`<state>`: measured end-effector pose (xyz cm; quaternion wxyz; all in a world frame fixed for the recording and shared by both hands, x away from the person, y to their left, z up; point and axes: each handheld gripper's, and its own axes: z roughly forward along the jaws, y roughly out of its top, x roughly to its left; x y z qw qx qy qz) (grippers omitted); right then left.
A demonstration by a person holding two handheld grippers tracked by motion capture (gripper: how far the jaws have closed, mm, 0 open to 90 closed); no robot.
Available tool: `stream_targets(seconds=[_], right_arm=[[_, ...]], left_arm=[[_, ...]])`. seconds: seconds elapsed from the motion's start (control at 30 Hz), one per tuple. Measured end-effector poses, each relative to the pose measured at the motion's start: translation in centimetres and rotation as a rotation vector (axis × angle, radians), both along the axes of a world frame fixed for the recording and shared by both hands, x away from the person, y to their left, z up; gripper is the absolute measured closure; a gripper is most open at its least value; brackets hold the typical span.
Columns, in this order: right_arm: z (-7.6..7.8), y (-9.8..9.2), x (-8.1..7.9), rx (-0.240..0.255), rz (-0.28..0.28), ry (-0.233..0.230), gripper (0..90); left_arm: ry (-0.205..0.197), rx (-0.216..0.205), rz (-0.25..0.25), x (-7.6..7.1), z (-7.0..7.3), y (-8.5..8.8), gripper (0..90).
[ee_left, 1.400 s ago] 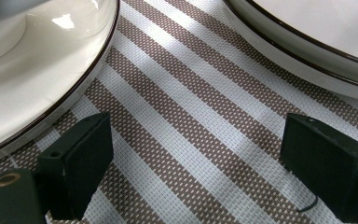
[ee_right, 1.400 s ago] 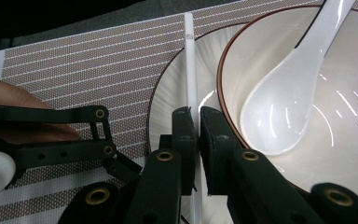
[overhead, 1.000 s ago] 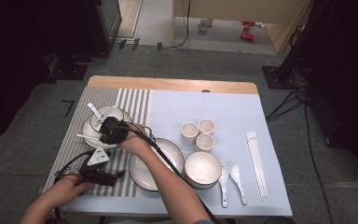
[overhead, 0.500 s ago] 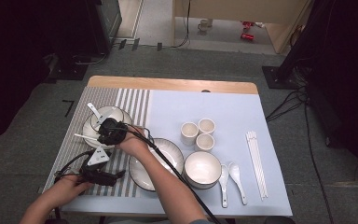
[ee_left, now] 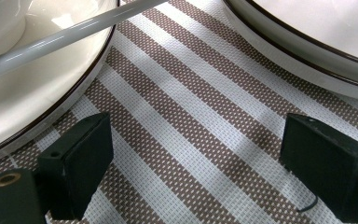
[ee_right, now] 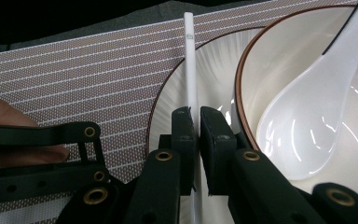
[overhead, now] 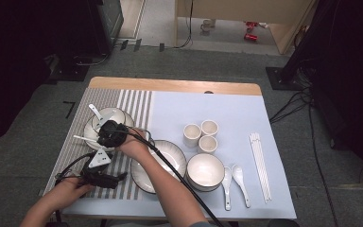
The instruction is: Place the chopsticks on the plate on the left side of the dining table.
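Nothing on the table has shifted since the earlier frames: both hands sit where they were, and the crockery lies as before.

From where I stand, the right gripper (overhead: 112,133) reaches across to the far-left plate, and its two black jaws are pressed together on a slim white chopstick (ee_right: 190,70). In the right gripper view the stick runs straight up from between the pads, over the rim of a shallow white plate with a dark brown edge (ee_right: 168,93), and ends above the brown-and-white striped woven placemat (ee_right: 74,70). Just beside it, inside that plate, sits a white ceramic bowl with a brown rim (ee_right: 242,70), and a glossy white ceramic soup spoon (ee_right: 303,112) lies in the bowl.

The left gripper (overhead: 105,178) rests low on the striped mat near the table's front edge. Its jaws stand wide apart with bare mat between them, holding nothing. In the left gripper view the chopstick (ee_left: 74,32) crosses the plate's rim (ee_left: 60,100) at upper left, while a second dark-rimmed white plate (ee_left: 307,60) curves past at upper right.

Farther right on the pale blue mat (overhead: 170,113) stand three small cream cups (overhead: 202,136).
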<state>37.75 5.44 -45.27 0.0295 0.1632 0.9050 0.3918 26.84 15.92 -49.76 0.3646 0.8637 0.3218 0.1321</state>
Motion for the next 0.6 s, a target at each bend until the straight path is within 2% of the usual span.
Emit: stream_targets(seconds=[0.33,0.6], right_arm=[[-0.02,0.56,0.12,0.0,0.005,-0.005,84.3],[-0.03,0.43,0.21,0.002,-0.005,0.019,83.3]], left_arm=[[0.0,-0.002,0.001,-0.01,0.0,-0.01,9.6],[0.0,-0.001,0.0,0.0,0.0,0.0,9.6]])
